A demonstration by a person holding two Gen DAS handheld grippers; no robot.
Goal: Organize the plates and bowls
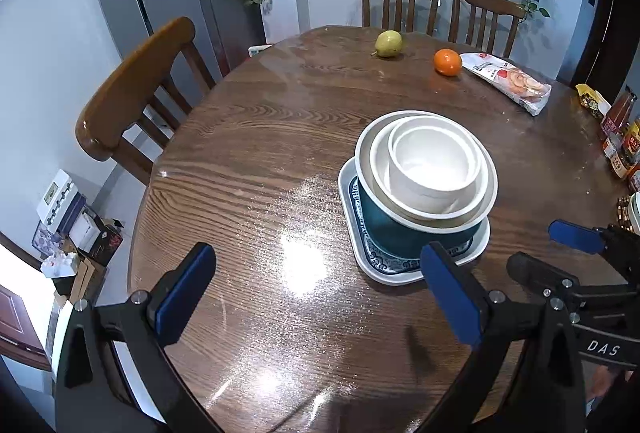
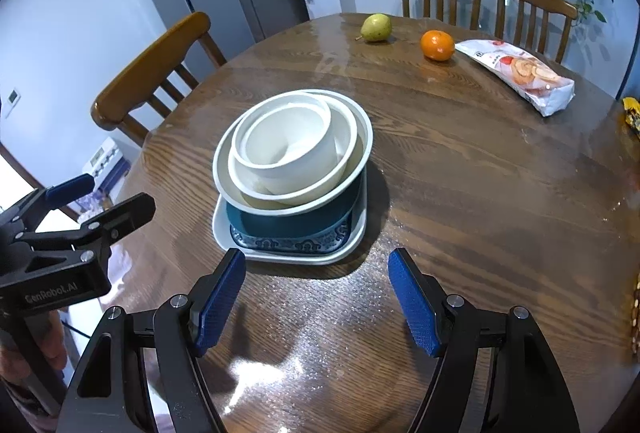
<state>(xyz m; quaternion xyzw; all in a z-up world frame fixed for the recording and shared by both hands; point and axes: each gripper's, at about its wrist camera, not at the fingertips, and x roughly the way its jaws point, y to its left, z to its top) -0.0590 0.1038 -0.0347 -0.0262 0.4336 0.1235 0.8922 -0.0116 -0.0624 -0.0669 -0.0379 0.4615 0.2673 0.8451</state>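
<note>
Pear (image 2: 376,27), orange (image 2: 437,45), snack bag (image 2: 520,73) beyond stacked bowls (image 2: 292,153)

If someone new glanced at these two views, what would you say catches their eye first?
Probably the nested stack of bowls near the middle of the round wooden table: white bowls inside a teal one, on a blue-patterned plate. Next, the open blue-padded left gripper and right gripper framing it from the near edge, both empty. Farther back lie a pear, an orange and a snack bag.
</note>
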